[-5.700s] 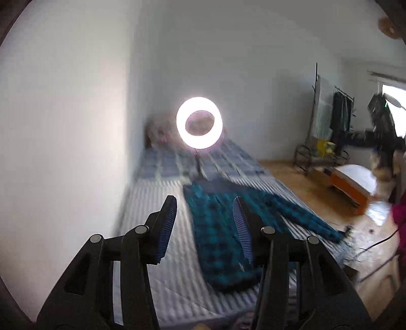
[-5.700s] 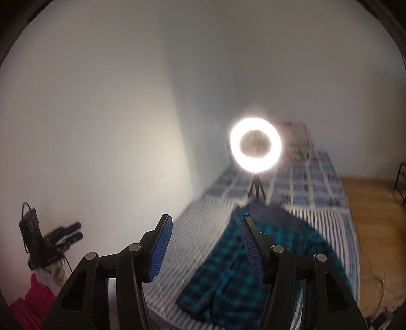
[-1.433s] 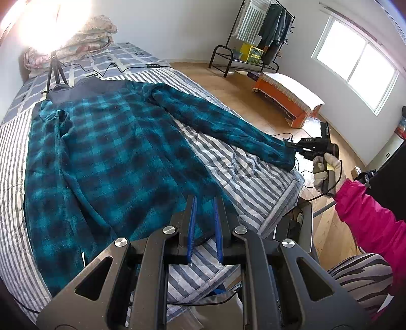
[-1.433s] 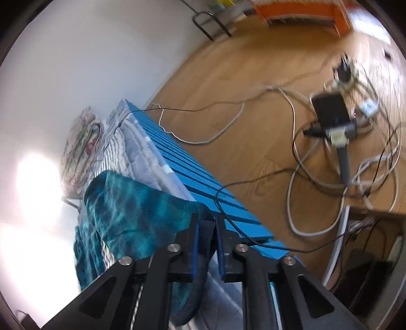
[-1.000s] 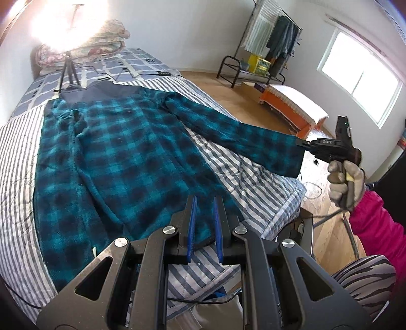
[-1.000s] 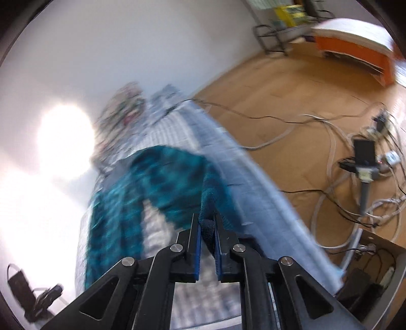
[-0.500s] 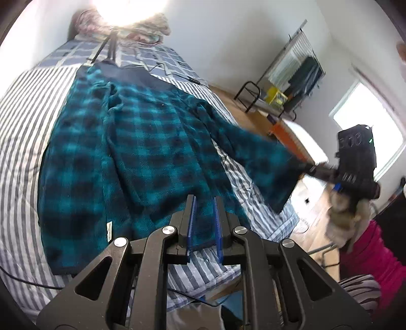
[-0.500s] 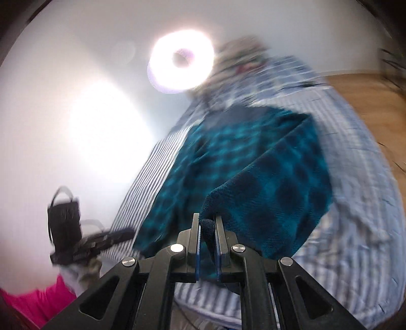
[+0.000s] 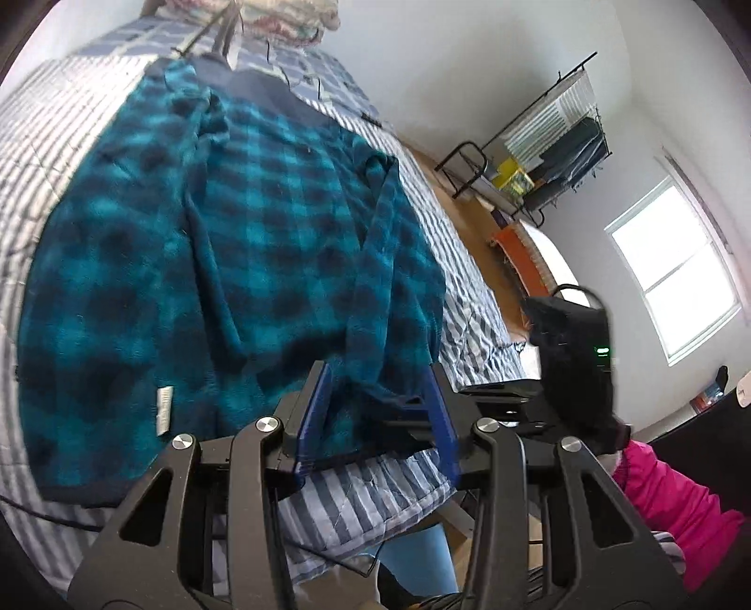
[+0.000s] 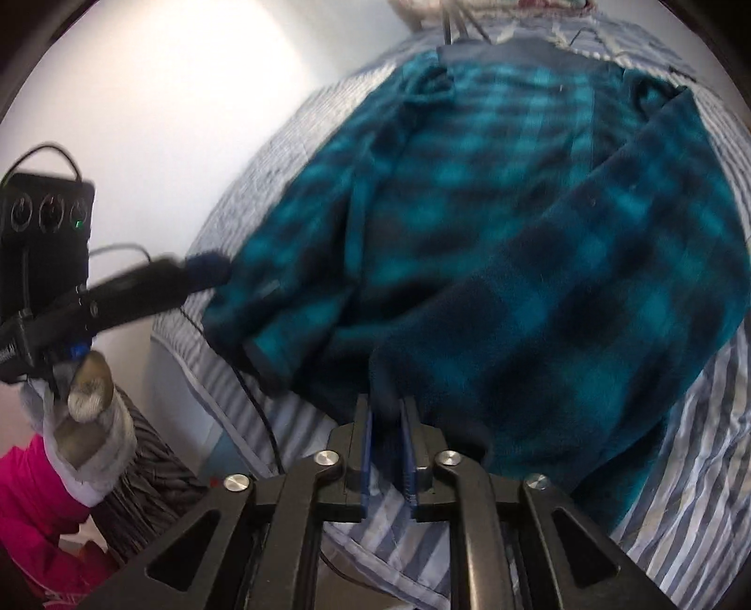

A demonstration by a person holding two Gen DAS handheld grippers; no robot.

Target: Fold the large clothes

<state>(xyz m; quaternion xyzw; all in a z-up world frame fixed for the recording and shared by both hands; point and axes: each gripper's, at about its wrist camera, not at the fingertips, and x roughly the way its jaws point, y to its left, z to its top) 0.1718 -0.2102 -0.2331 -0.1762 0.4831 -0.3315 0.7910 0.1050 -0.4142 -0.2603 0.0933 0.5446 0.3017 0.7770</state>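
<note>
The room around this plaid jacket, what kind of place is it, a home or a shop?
Most likely a home bedroom. The plaid jacket lies on a bed with striped bedding, folded quilts are stacked at its far end, and a clothes rack with hanging garments stands by the wall near a window.

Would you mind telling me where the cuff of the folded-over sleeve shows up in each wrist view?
Left wrist: the sleeve cuff sits low centre, between the open left gripper fingers.
Right wrist: the cuff is bottom centre, clamped in the right gripper.
Shared landmark: the jacket's navy collar, near the top.
</note>
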